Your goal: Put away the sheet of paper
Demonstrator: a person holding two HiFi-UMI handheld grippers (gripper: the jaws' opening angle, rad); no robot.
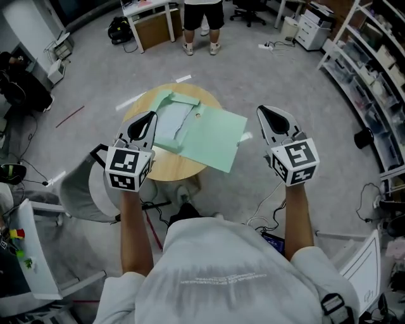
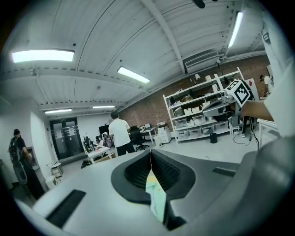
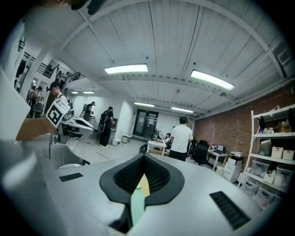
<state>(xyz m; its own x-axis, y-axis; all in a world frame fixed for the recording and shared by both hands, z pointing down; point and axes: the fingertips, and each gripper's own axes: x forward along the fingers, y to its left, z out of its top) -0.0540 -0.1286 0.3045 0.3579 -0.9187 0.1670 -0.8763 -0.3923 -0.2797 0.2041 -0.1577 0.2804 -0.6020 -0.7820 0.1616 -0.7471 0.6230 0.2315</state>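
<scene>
**deskwatcher:** Grey office floor, shelves down the right side, and a person in dark shorts standing at the far end. Your round wooden table sits right below you with the green folder on it.

**tongfan:** Yep, and the pale sheet of paper lies in that folder. Its right side looks tucked under the green cover. Your left gripper hovers over the table's left edge. Your right gripper is off to the table's right, over bare floor. Both point roughly level, well clear of the folder. Each pair of jaws is pressed together, with nothing pinched.
</scene>
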